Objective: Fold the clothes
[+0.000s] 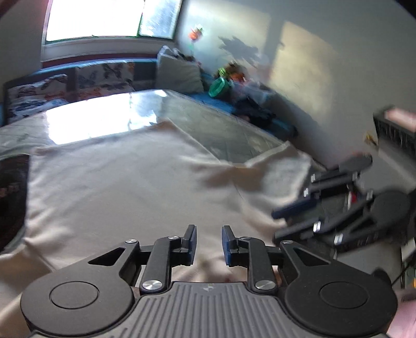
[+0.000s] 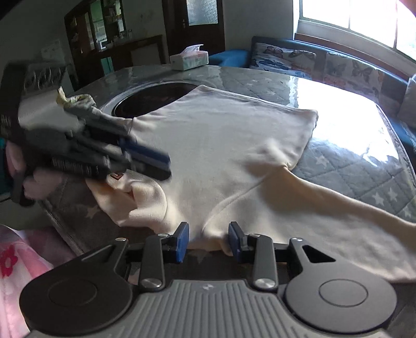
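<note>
Tissue box (image 2: 189,60) far table edge, butterfly cushions (image 2: 319,65) by window, green bowl (image 1: 219,87)

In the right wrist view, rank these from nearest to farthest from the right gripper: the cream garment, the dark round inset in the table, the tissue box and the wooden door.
Measured from the right gripper:
1. Cream garment, its near edge lying between the fingers.
2. Dark round inset, beyond the garment, left of centre.
3. White tissue box, on the table's far edge.
4. Dark wooden door, at the back wall.

No legible text, small red garment label (image 2: 116,176) too blurred
</note>
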A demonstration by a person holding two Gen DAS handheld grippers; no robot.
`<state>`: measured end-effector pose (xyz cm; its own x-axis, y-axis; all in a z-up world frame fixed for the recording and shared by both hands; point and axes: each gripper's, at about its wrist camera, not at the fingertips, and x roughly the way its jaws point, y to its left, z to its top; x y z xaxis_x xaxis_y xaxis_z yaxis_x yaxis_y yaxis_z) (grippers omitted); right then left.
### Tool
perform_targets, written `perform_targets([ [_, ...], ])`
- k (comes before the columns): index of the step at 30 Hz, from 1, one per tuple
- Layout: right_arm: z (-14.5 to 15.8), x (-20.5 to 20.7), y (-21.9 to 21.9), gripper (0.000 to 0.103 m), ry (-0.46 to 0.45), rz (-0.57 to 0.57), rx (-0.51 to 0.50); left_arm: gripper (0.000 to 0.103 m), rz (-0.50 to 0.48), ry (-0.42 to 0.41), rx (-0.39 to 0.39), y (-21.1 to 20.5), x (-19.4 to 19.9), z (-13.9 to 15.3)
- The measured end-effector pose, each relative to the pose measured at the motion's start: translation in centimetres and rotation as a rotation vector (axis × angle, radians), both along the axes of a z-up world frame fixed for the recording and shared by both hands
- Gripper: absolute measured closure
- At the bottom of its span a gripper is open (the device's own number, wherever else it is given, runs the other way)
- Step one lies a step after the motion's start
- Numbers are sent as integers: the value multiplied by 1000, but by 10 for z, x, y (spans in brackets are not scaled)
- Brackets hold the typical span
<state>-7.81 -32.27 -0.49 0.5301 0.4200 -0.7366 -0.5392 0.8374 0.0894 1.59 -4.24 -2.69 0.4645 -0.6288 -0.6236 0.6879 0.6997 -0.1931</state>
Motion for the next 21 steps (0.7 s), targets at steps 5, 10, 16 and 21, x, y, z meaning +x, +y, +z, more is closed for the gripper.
perform_targets([
  [5,13,7,-25,70,-55,-94,8,74,-49,-2,16,-7,-4,-1],
  [10,8,31,-43,70,-82,-181,-8,74,-64,-23,-23,-22,1,10],
  [16,-10,52,-62,70,-66,-251,-7,74,-120,2,-36,-47,2,1],
  [21,-13,53,-86,70,-88,-337,-34,74,-146,24,-37,-54,1,-4],
])
